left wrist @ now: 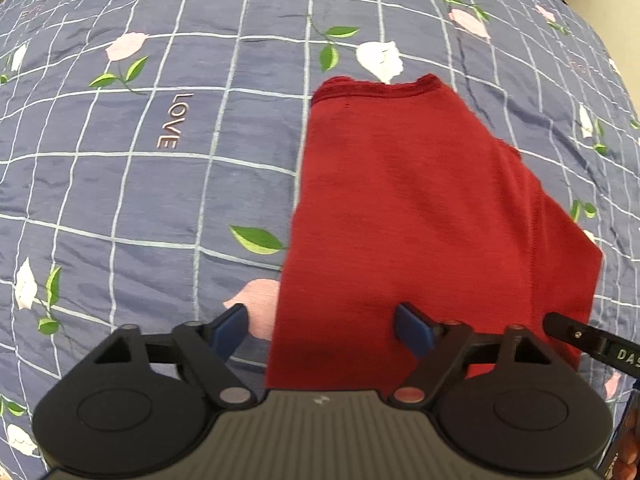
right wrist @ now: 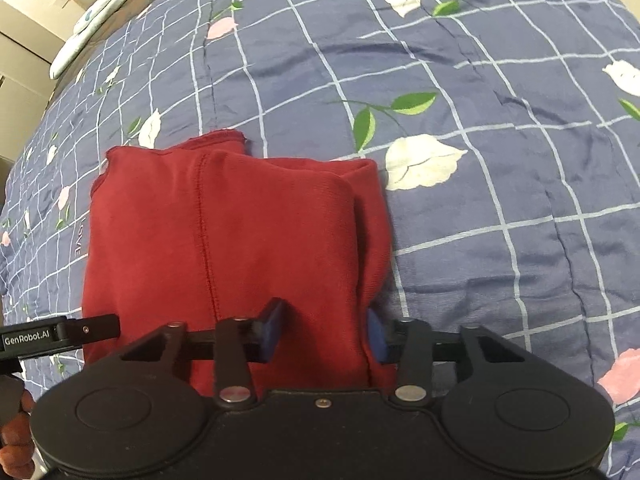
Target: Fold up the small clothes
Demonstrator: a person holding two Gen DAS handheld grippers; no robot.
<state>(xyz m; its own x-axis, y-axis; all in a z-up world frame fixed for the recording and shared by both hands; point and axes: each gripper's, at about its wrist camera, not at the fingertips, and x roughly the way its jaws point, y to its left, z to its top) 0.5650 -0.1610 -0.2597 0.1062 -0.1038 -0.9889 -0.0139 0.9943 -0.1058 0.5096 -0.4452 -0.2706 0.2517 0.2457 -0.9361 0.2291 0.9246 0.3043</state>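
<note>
- The left gripper [left wrist: 322, 330] hangs low over the near edge of a red garment [left wrist: 420, 208], its blue-padded fingers [left wrist: 414, 330] spread wide and holding nothing; one pad sits over the bedspread [left wrist: 140, 200], the other over the red cloth.
- The right gripper [right wrist: 324, 332] is also released, its two blue pads [right wrist: 272, 330] parted to either side of the garment's [right wrist: 224, 240] near right portion; whether they touch the fabric cannot be told.
- Each wrist view catches the other tool at its edge: a black bar lettered "DAS" at the lower right of the left view, a black bar marked "GenRobot.AI" at the lower left of the right view.
- Part of a person's hand [right wrist: 16, 436] shows at the lower left corner of the right view, gripping that tool.
- The garment lies folded into a rough rectangle on the bed, a soft, fine-knit deep red with a ribbed hem at its far end and a stitched seam running lengthwise; along its right side the layers bulge in a rounded fold.
- The bedspread is a quilted blue-grey cotton, lightly creased, crossed by a pale grid and scattered with white and pink flowers, green leaves and the embroidered word "LOVE" [left wrist: 170, 120].
</note>
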